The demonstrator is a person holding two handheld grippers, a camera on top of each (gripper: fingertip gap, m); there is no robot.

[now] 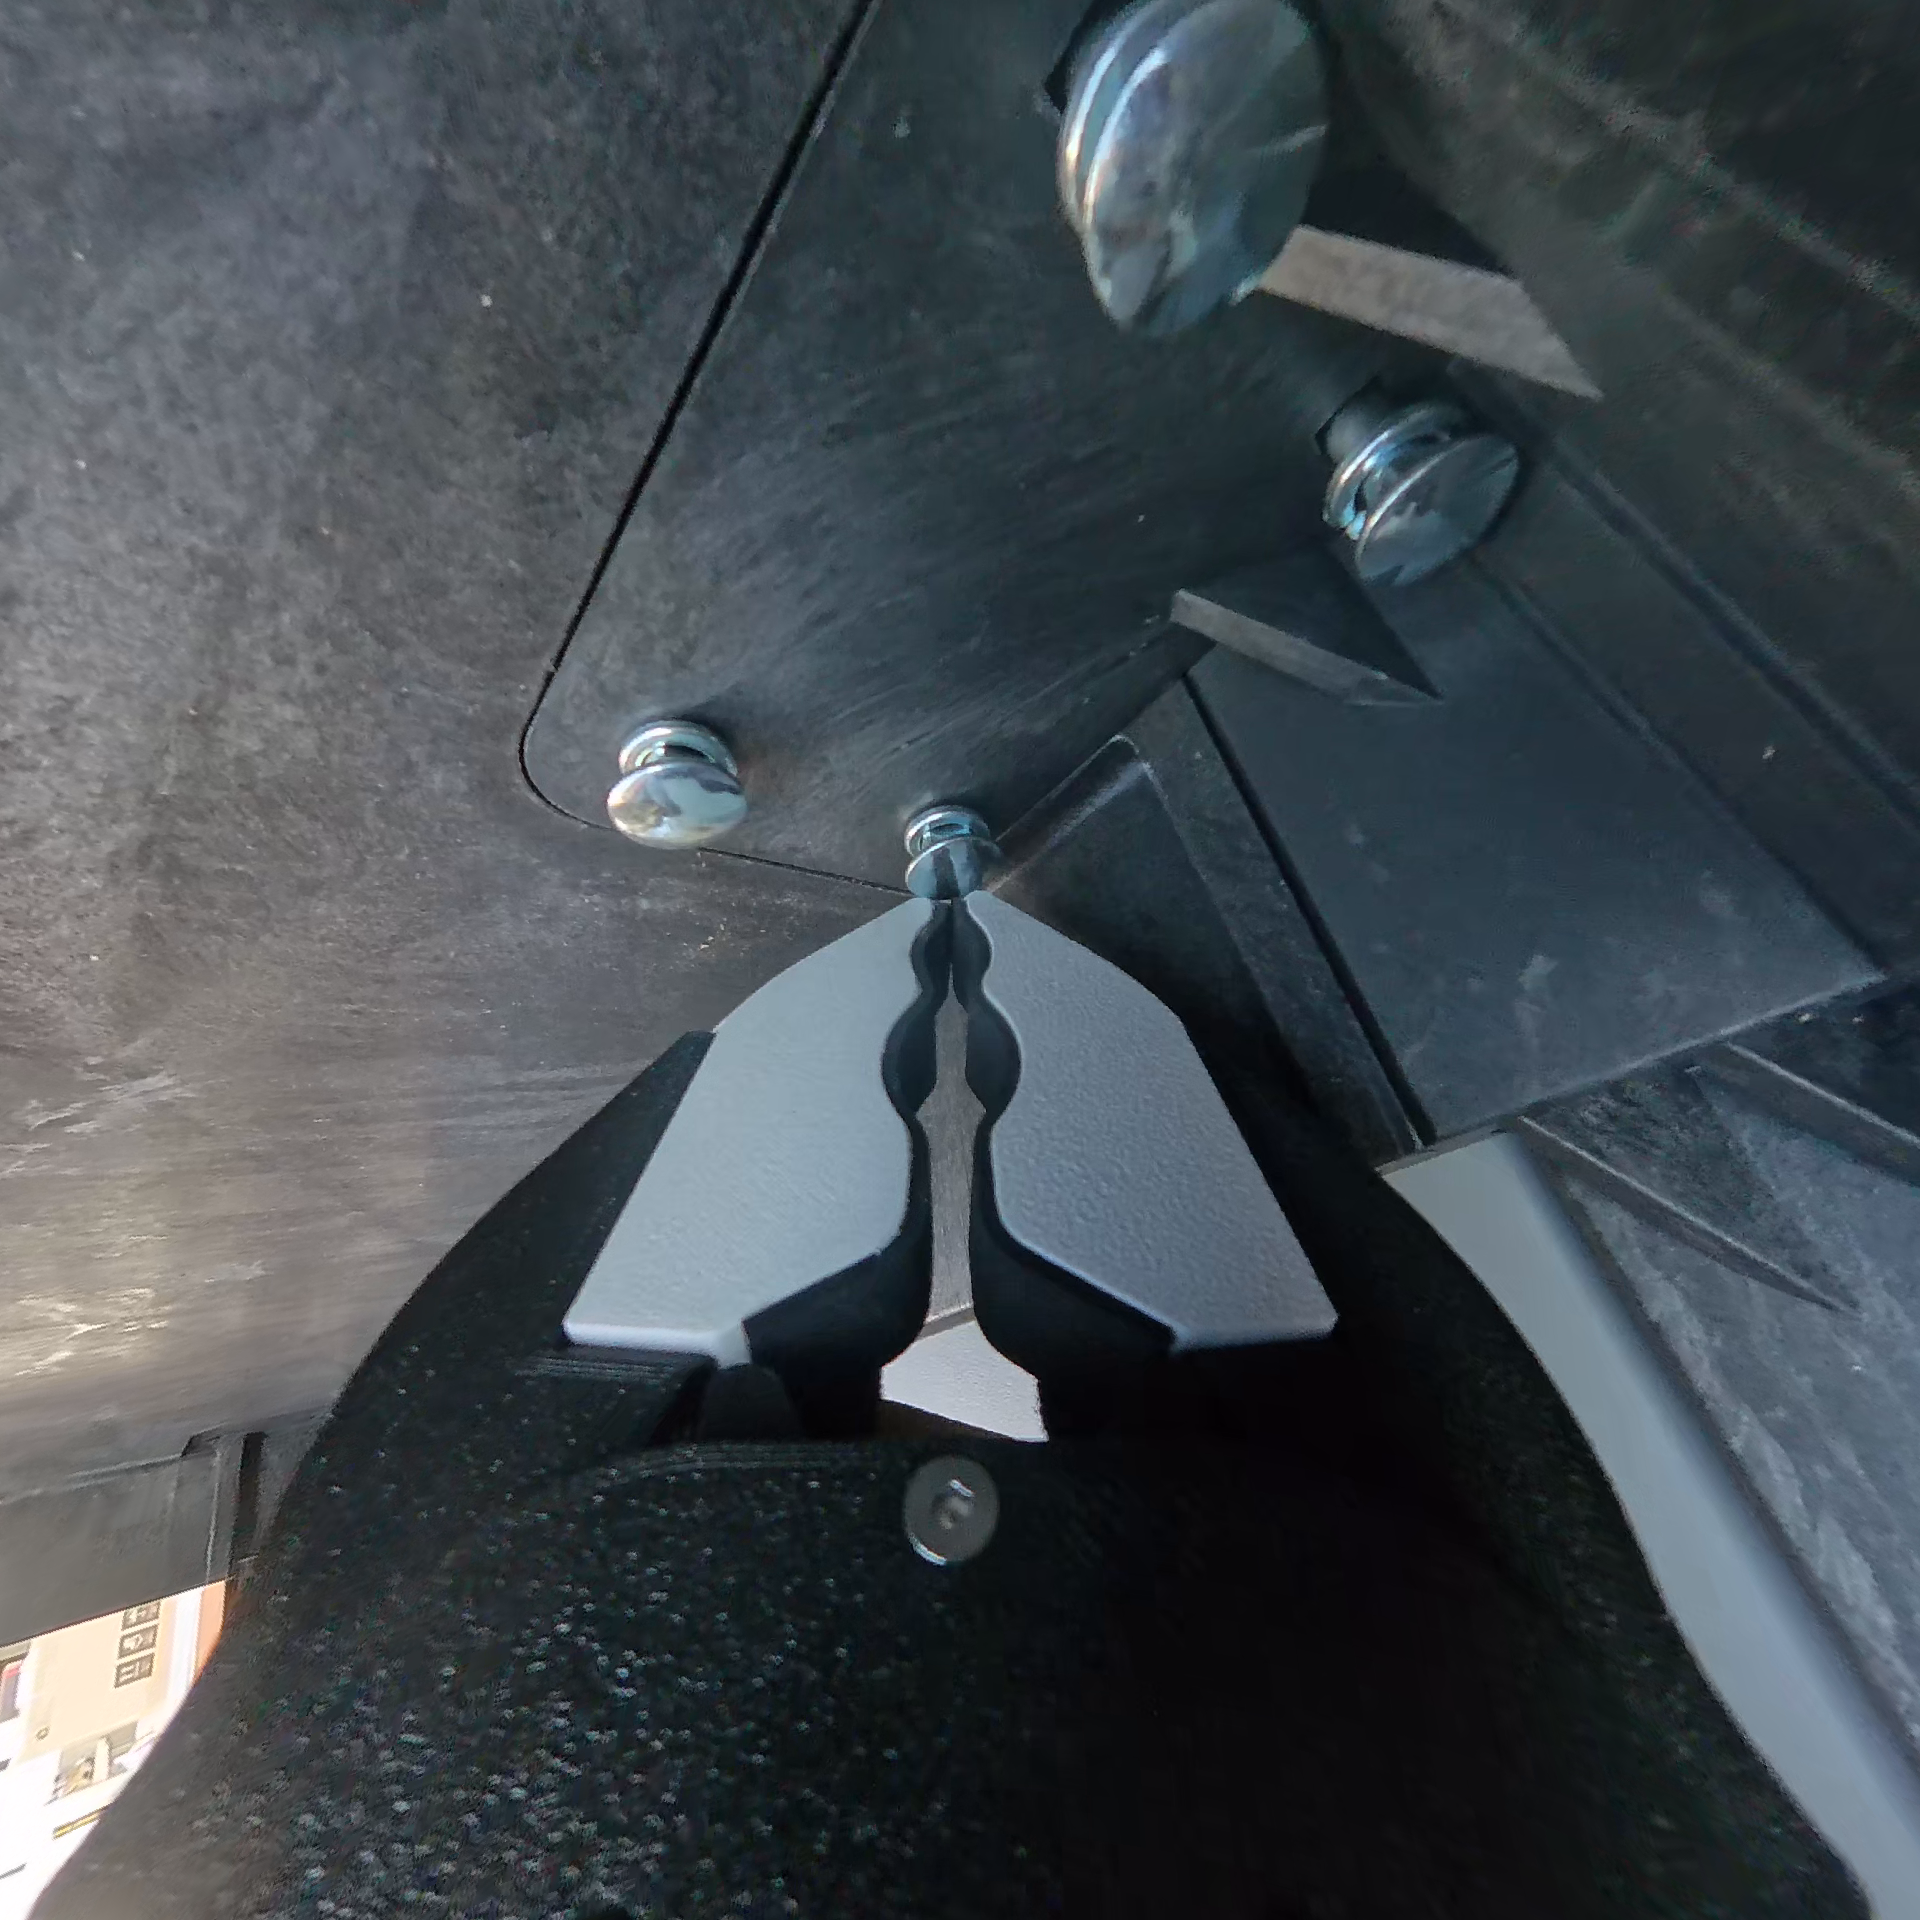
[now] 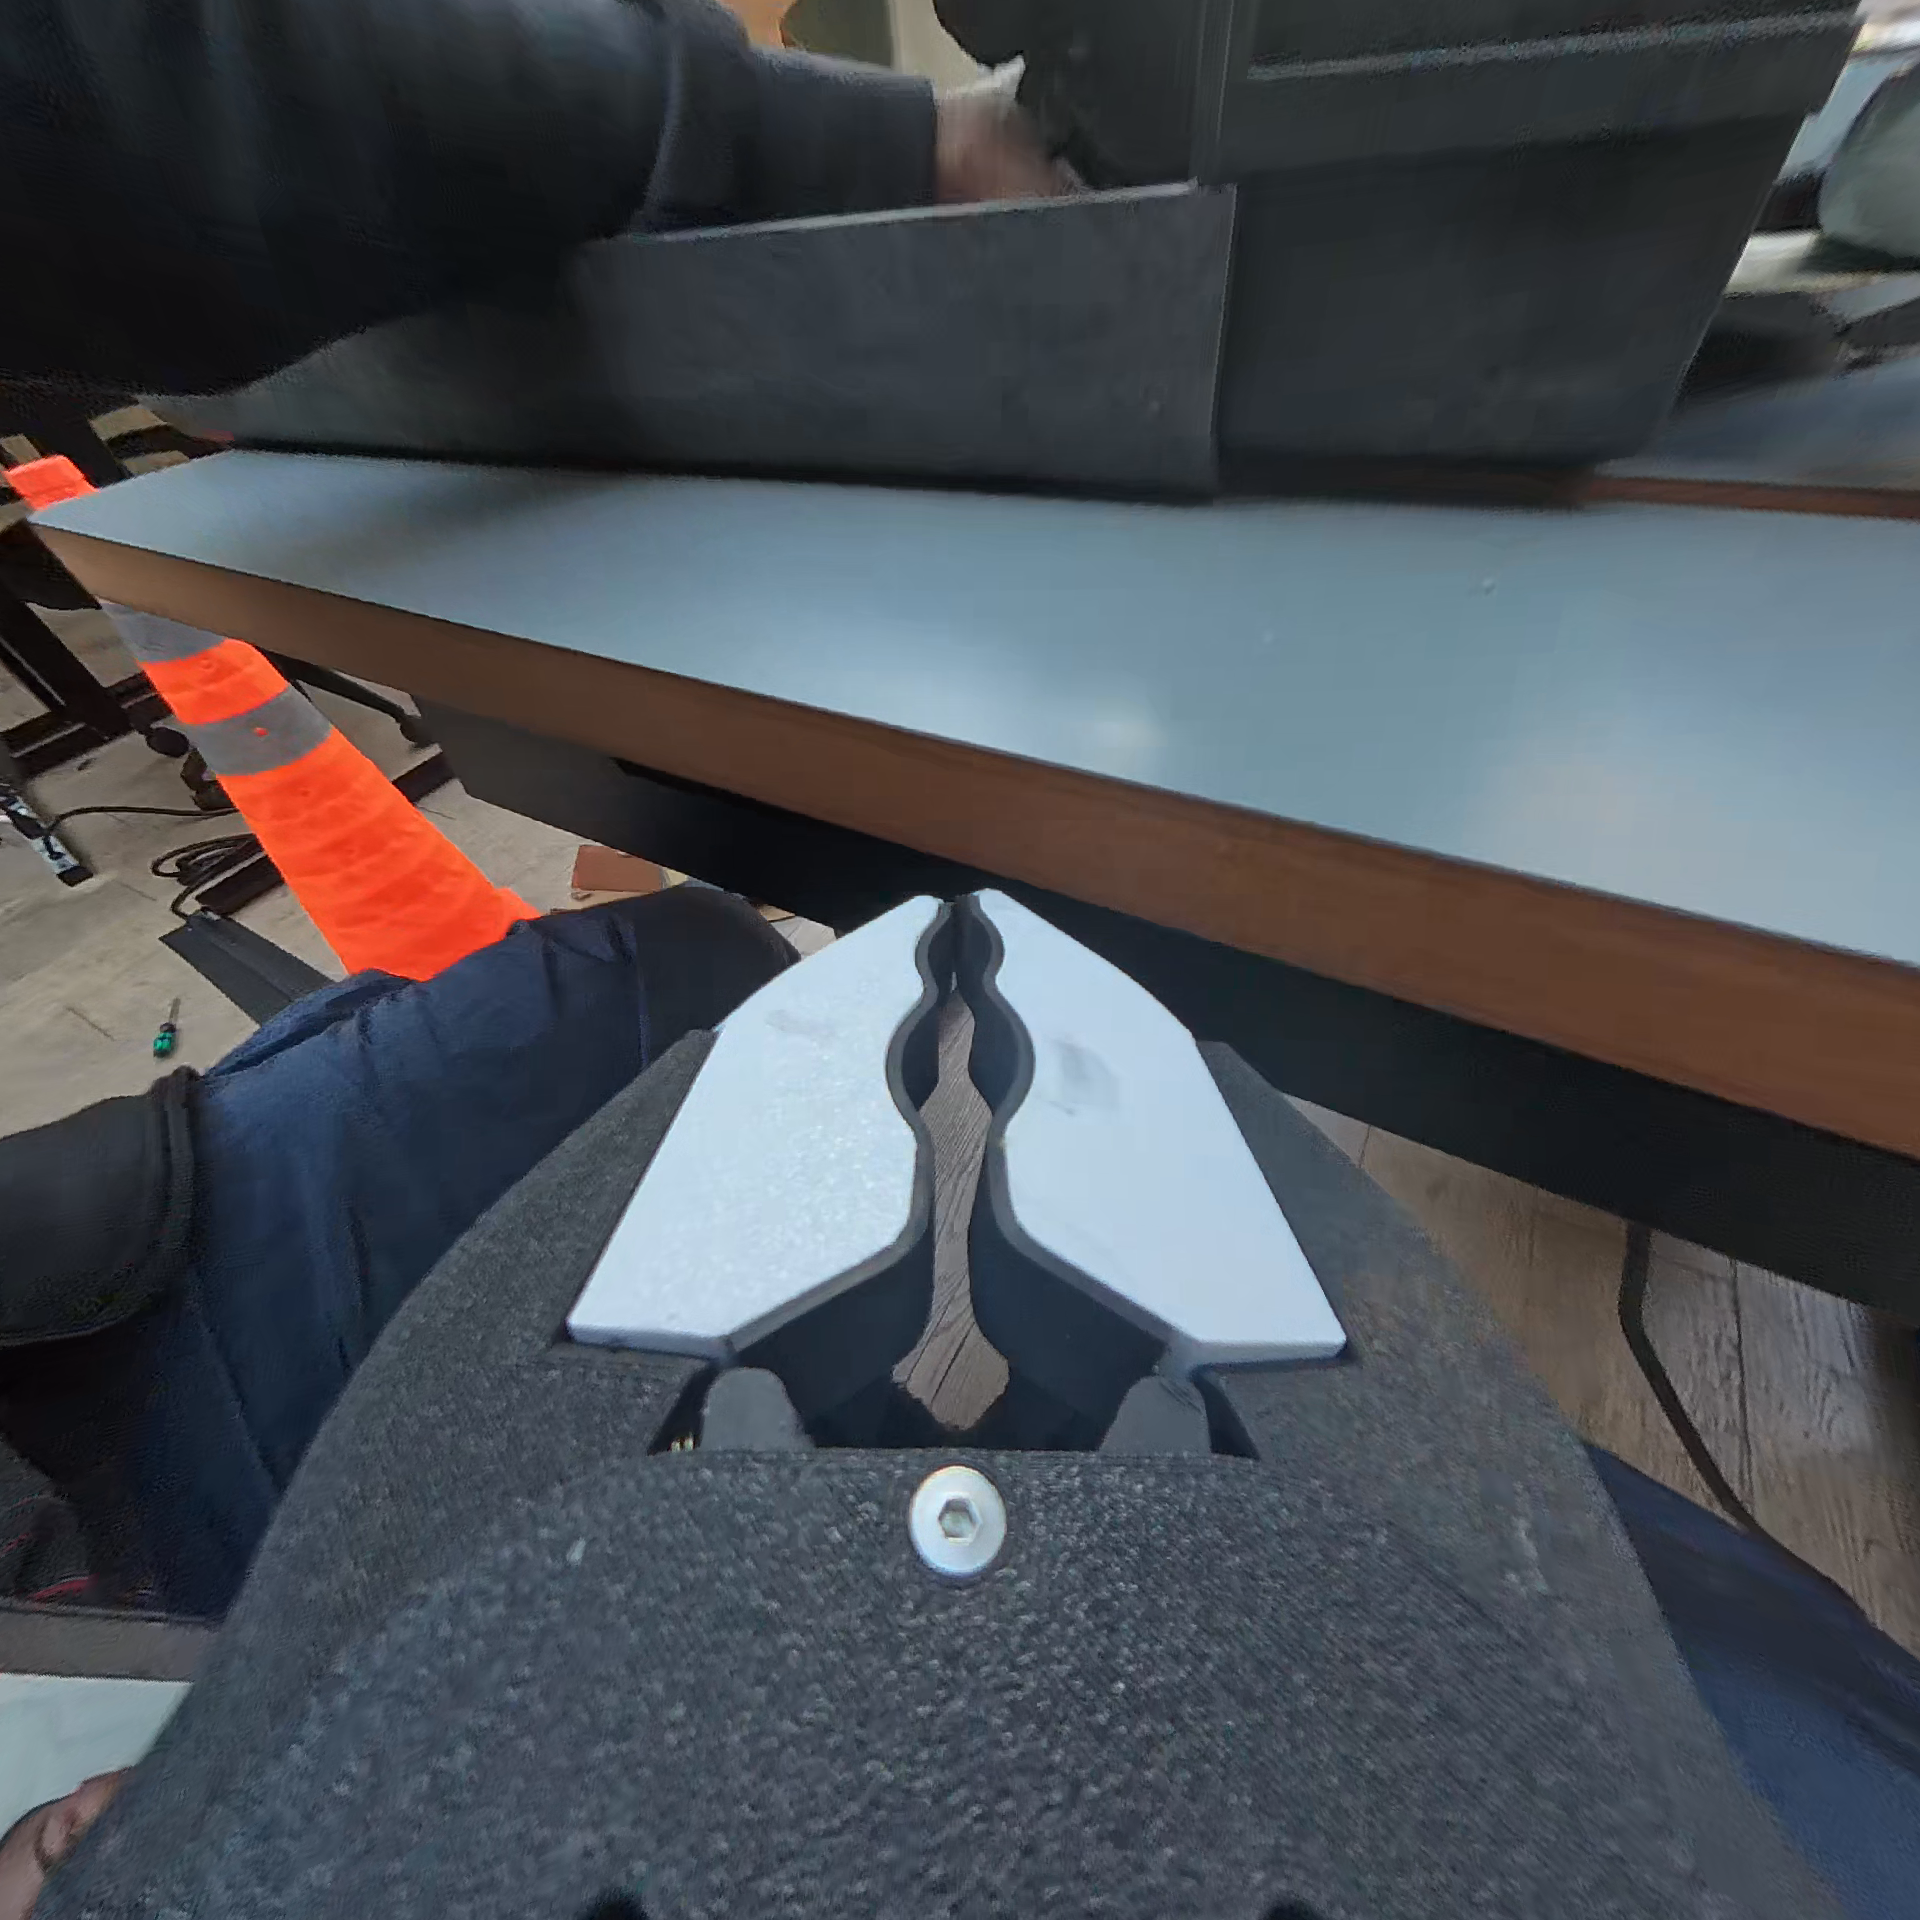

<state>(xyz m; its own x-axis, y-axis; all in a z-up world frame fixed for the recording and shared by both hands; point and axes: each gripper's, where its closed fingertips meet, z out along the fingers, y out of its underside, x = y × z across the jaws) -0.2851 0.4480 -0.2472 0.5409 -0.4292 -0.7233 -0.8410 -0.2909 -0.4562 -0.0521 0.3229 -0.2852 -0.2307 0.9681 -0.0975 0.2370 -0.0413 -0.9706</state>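
1. left gripper [image 1: 948, 902] is closed on nothing, its tips just under a small silver screw [image 1: 948, 852] at the black plate [image 1: 914, 468] edge.
2. right gripper [image 2: 954, 902] is closed and bare, near the table [image 2: 1247, 852] edge, beside an orange cone [image 2: 343, 821].

My gripper fingers [image 1: 800, 1143] are pale grey with black pads, set in speckled black housing. The plate [image 1: 935, 468] is scuffed black, its screws [image 1: 675, 795] shiny silver. The tabletop [image 2: 1143, 644] is grey-blue, edged brown. The cone [image 2: 343, 831] is bright orange with grey bands. My sleeve [image 2: 416, 1122] is navy.
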